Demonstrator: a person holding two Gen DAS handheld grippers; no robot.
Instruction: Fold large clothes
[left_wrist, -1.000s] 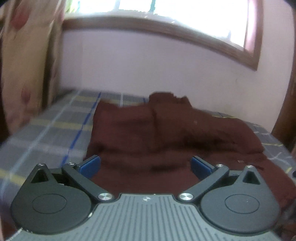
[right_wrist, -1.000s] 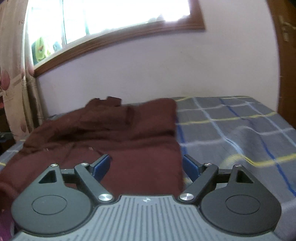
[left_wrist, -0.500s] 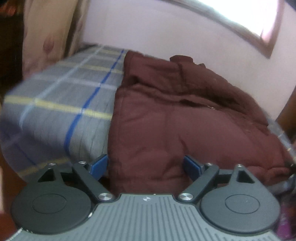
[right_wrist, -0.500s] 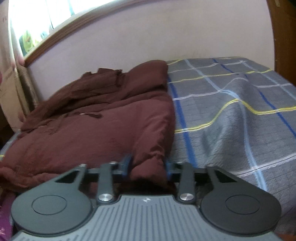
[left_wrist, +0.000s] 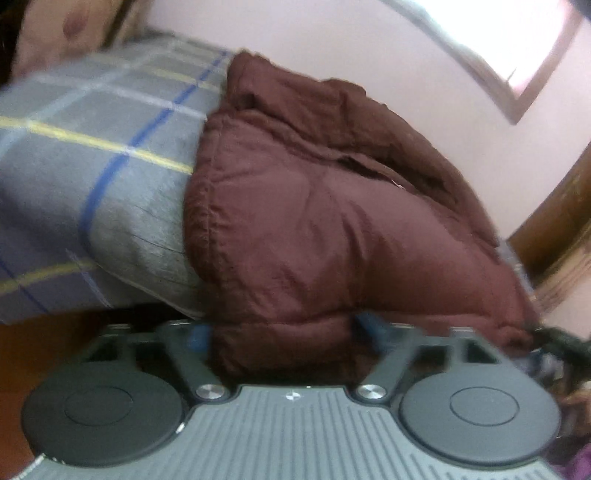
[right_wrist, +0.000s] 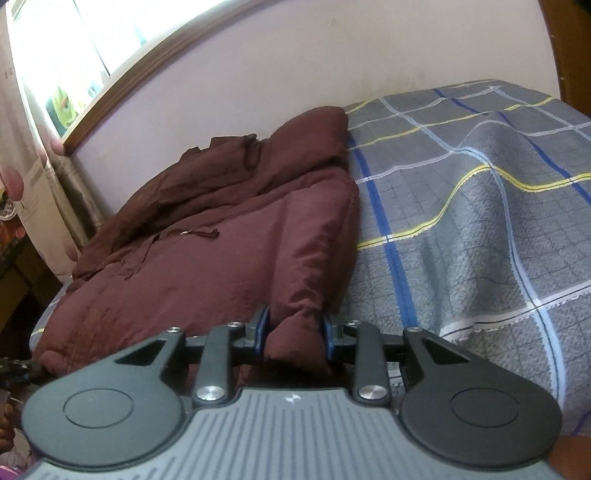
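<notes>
A dark maroon padded jacket (left_wrist: 332, 206) lies on the bed and reaches its near edge; it also shows in the right wrist view (right_wrist: 229, 243). My left gripper (left_wrist: 284, 336) is at the jacket's near left corner, its blue pads wide apart with the hem bulging between them; the view is blurred. My right gripper (right_wrist: 295, 332) is shut on the jacket's near right corner, a fold pinched between its blue pads (right_wrist: 263, 328).
The bed carries a grey plaid sheet (right_wrist: 480, 206) with blue, yellow and white lines, seen also left of the jacket (left_wrist: 92, 155). A pale wall and a wood-framed window (right_wrist: 110, 74) stand behind. A patterned curtain (right_wrist: 22, 177) hangs at left.
Both grippers dropped to the jacket's near edge. The right gripper closed on the right corner. The left gripper pushed onto the left corner hem, its pads still apart.
</notes>
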